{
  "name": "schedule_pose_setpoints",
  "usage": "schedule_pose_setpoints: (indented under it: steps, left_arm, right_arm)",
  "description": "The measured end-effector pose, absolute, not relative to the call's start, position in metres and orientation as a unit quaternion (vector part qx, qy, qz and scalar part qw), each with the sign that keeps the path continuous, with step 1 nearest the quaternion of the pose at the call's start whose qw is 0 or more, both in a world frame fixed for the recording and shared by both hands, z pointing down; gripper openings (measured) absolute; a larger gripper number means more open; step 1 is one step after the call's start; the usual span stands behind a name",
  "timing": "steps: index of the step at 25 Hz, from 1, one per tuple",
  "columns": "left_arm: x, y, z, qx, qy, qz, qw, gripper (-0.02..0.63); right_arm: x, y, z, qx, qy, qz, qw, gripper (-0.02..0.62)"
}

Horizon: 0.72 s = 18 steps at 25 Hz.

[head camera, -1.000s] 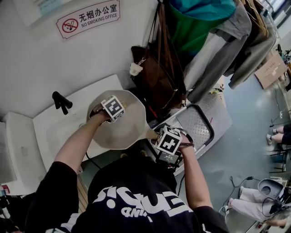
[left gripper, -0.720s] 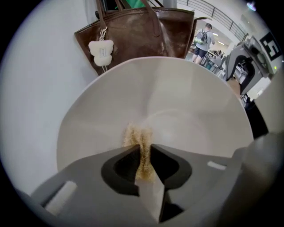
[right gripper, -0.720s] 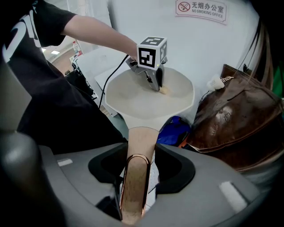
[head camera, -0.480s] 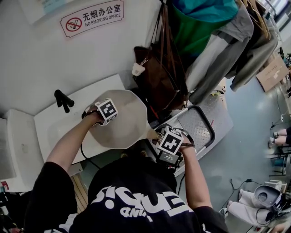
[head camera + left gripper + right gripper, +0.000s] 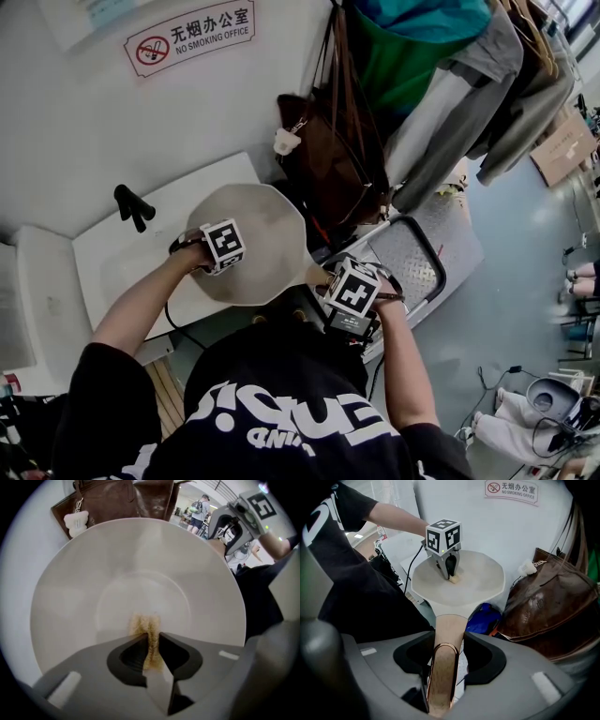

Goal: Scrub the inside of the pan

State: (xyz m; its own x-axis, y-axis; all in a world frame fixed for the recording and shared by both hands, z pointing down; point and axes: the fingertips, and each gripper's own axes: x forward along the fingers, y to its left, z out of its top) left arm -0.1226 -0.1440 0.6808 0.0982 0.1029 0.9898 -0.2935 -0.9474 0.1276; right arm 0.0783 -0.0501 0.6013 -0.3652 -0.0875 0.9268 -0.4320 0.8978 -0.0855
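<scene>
A cream-white pan (image 5: 262,234) is held level over the sink edge; its inside fills the left gripper view (image 5: 140,573). My right gripper (image 5: 447,656) is shut on the pan's tan handle (image 5: 446,634), seen too in the head view (image 5: 323,277). My left gripper (image 5: 150,641) is shut on a yellow-brown scrub pad (image 5: 146,629) whose tip presses on the pan's floor. From the right gripper view the left gripper (image 5: 450,569) stands upright in the pan with the pad (image 5: 454,579) under it.
A white sink (image 5: 112,262) with a black faucet (image 5: 131,208) lies at the left. A brown leather bag (image 5: 328,150) hangs beside the pan, with coats (image 5: 450,84) behind. A metal-tread step stool (image 5: 403,253) stands below my right gripper.
My left gripper has slid the pad from the pan's far part back toward me. The pan has tilted and shifted slightly; the right gripper keeps its hold.
</scene>
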Motion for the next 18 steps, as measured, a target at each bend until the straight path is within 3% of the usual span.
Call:
schedule_pose_setpoints:
  steps: [18]
  left_arm:
    - [-0.086, -0.106, 0.677, 0.76, -0.037, 0.616, 0.203, 0.072]
  right_arm:
    - [0.079, -0.05, 0.599, 0.174, -0.819, 0.152, 0.526, 0.198]
